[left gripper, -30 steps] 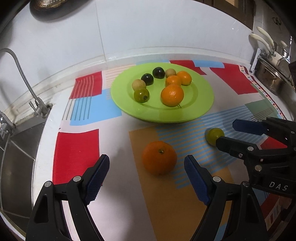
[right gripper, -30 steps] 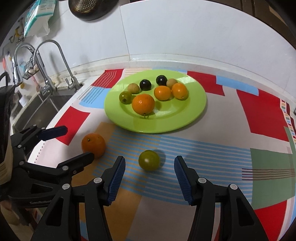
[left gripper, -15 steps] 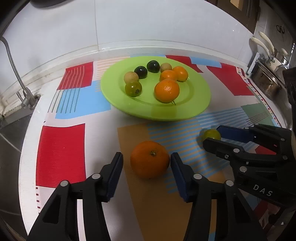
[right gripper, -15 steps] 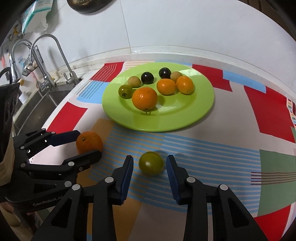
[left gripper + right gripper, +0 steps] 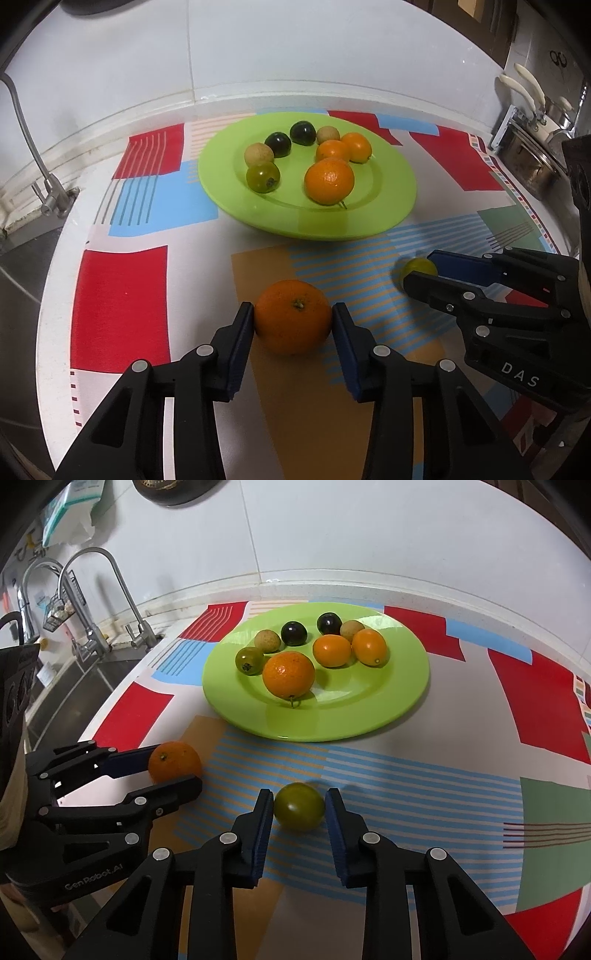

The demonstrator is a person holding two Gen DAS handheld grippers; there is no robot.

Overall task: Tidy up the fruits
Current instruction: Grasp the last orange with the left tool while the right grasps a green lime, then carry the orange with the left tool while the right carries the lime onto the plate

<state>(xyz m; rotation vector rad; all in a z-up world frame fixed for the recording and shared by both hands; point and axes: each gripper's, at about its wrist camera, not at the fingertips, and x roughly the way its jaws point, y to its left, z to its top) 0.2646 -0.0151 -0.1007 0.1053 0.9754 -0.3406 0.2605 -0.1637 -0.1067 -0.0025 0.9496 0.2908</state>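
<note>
A large orange point(image 5: 293, 316) lies on the patterned mat, and my left gripper point(image 5: 293, 314) is shut on it, blue pads against both sides. It also shows in the right wrist view point(image 5: 174, 761). A green fruit point(image 5: 299, 805) lies on the mat to its right, and my right gripper point(image 5: 299, 803) is shut on it. In the left wrist view the green fruit point(image 5: 418, 267) is half hidden behind the right gripper point(image 5: 424, 266). A lime-green plate point(image 5: 388, 206) behind them holds several fruits: oranges, dark plums, tan and green ones.
A sink with a faucet point(image 5: 92, 590) lies left of the mat. Pots and white-handled utensils point(image 5: 528, 110) stand at the far right. The white tiled wall rises behind the plate point(image 5: 402, 694).
Both grippers moved forward and closed: the left jaws came in onto the large orange, the right jaws onto the green fruit. Both fruits stay on the mat.
</note>
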